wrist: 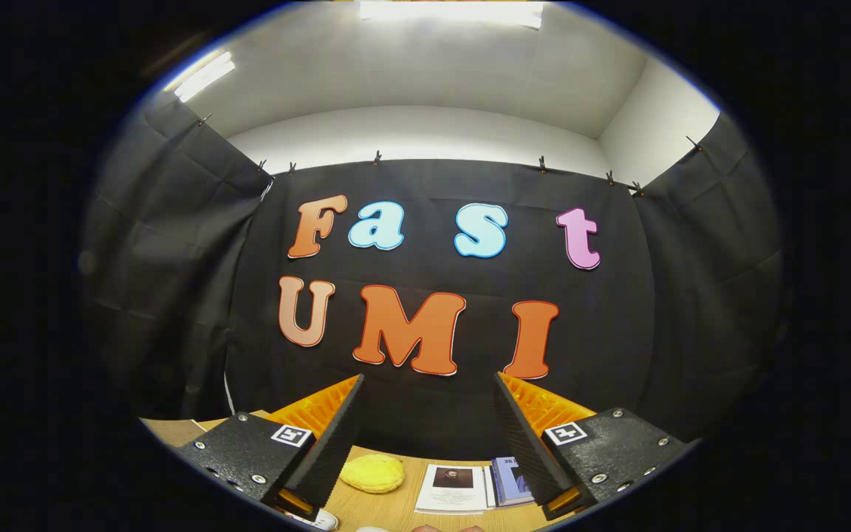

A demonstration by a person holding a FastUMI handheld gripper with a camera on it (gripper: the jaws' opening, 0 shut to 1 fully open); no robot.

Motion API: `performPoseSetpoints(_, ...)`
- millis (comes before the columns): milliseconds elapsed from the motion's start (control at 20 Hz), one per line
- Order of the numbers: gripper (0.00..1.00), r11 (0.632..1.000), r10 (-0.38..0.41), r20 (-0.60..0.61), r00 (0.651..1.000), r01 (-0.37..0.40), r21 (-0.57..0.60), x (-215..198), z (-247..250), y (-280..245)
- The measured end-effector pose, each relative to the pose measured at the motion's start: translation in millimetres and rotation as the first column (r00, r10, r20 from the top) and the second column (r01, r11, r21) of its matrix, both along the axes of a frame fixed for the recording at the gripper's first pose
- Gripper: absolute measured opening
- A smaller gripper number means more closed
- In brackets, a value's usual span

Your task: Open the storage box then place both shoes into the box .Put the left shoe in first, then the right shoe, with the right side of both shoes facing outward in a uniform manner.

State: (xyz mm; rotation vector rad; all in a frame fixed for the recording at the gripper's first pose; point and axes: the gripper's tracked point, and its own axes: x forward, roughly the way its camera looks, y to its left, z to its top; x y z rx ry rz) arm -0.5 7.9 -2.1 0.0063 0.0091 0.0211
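Observation:
My gripper (428, 380) is raised above a wooden table (388, 510) and stands open, with a wide gap and nothing between its fingers (337, 436). It faces the booth's back wall. Below the fingers, a small white rounded object (320, 519), possibly part of a shoe, peeks in at the near side of the table; I cannot tell what it is.
On the table beyond the fingers lie a yellow soft object (372, 473), a white booklet with a portrait (453, 488) and a bluish book (510, 480) beside it. Black cloth walls enclose the booth on three sides.

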Motion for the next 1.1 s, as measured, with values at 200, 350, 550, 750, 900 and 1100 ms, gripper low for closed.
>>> performPoseSetpoints(200,0.99,1.000,0.014,-0.007,1.000,-0.014,0.006,0,-2,5)
performPoseSetpoints(350,0.99,0.999,0.033,-0.037,0.999,-0.032,0.029,-1,-12,14)
performPoseSetpoints(550,0.99,0.993,0.092,-0.107,0.990,-0.083,0.081,-5,-39,41)
performPoseSetpoints(750,0.99,0.976,0.189,-0.212,0.959,-0.161,0.145,-12,-79,81)
performPoseSetpoints(900,0.99,0.949,0.284,-0.306,0.909,-0.220,0.226,-22,-112,118)
performPoseSetpoints(1100,0.99,0.878,0.430,-0.442,0.787,-0.249,0.410,-50,-164,171)
